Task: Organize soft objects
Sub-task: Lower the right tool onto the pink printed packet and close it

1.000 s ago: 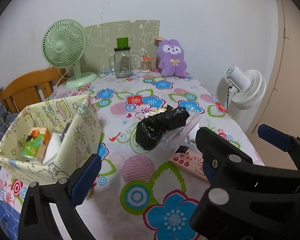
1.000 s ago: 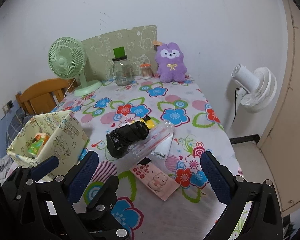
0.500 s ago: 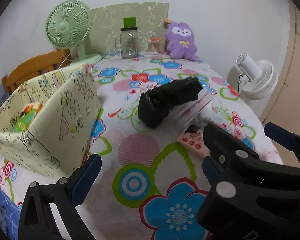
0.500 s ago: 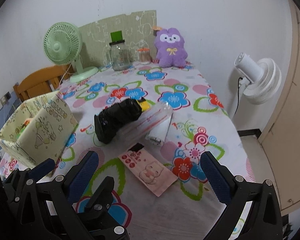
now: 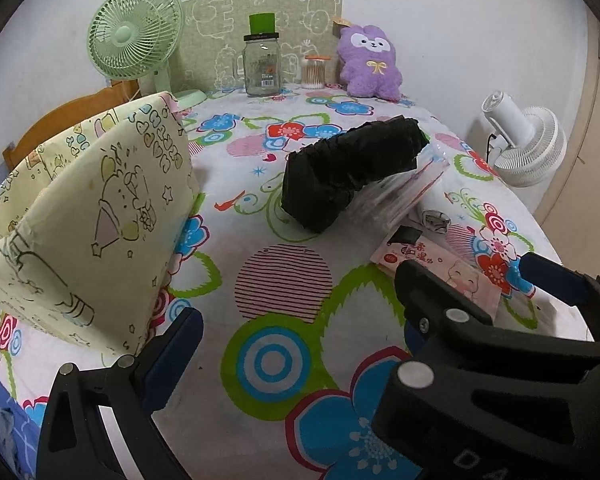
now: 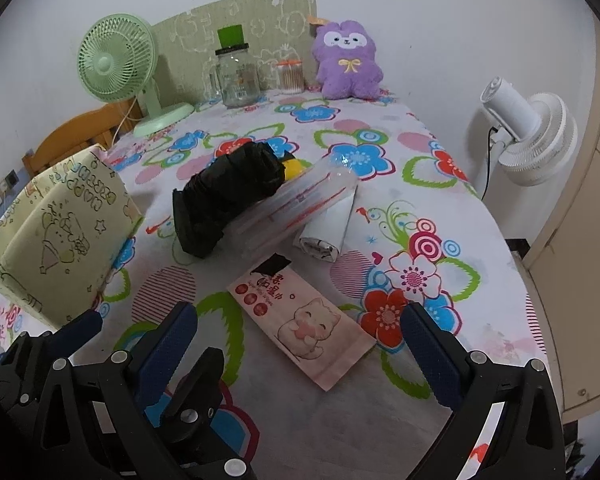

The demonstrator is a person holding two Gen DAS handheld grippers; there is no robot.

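While both tools hang low over the near end of the table, neither has anything between its fingers: the right gripper [image 6: 298, 344] stands wide apart, its blue pads flanking the pink wet-wipe packet [image 6: 300, 320] that lies flat on the flowered tablecloth [image 6: 380, 420]; the left gripper [image 5: 296, 356] is likewise spread and empty, above a bare stretch of cloth, with the right tool's black frame crossing its view. Item, just beyond the packet: a crumpled black plastic bag [image 6: 228, 196] resting on a clear plastic pack [image 6: 300, 204], a white roll [image 6: 326, 232] touching that pack's near end, and something yellow [image 6: 292, 168] half hidden behind the bag. Item, left edge of table: a yellow fabric storage box [image 5: 100, 216], open-topped, its contents hidden from both views, presumably the destination. Item, far end: purple plush rabbit [image 6: 348, 60], glass jar [image 6: 238, 80], cotton-swab tub [image 6: 290, 76], green desk fan [image 6: 118, 64]; a white fan [image 6: 532, 140] stands off the table. Hazards, by judgement: the flat packet offers little edge, so closing pads may skate over it or pinch the cloth and drag the pile; the bag may slide off the slick pack if nudged; the soft box wall may fold under a drop.
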